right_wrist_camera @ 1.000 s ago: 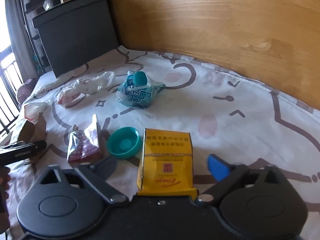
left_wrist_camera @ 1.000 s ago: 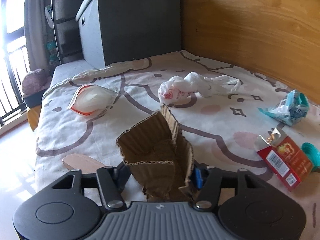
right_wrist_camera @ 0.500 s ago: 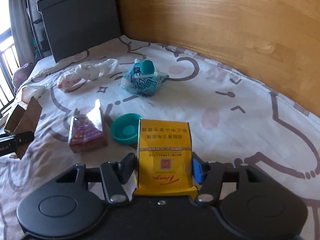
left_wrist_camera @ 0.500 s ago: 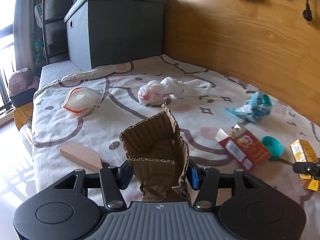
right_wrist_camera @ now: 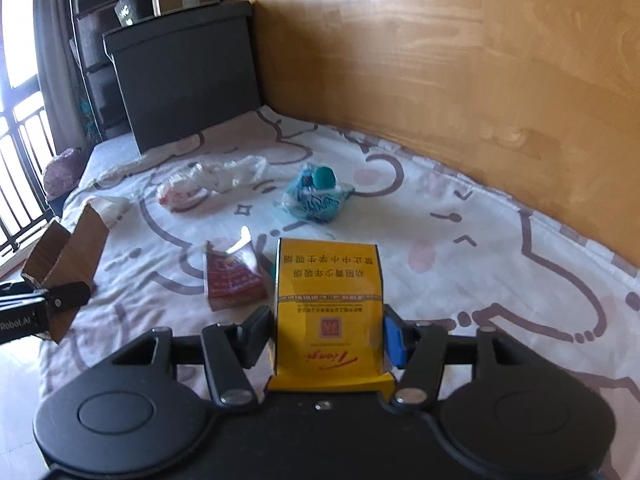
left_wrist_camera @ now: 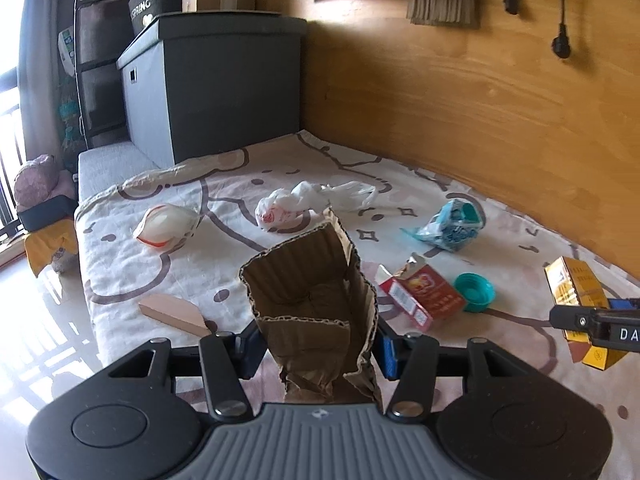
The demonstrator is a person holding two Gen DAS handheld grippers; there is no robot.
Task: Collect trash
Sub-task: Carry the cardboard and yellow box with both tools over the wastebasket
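Left tool (left_wrist_camera: 318, 346) clamps the torn cardboard piece (left_wrist_camera: 310, 300); right tool (right_wrist_camera: 326, 338) clamps the yellow carton (right_wrist_camera: 329, 304), both above the bed (right_wrist_camera: 460, 240). Only left view shows the teal cap (left_wrist_camera: 475, 292).

Rough corrugated cardboard piece (left_wrist_camera: 308, 280), glossy yellow paper box (right_wrist_camera: 330, 304), wood wall (left_wrist_camera: 480, 92)

your left cam: low over patterned bedsheet (left_wrist_camera: 400, 184), facing wooden wall | right cam: same | shared: red carton (left_wrist_camera: 420, 298) (right_wrist_camera: 234, 280)

Teal cap (right_wrist_camera: 273, 270) mostly behind yellow pack (right_wrist_camera: 330, 308)
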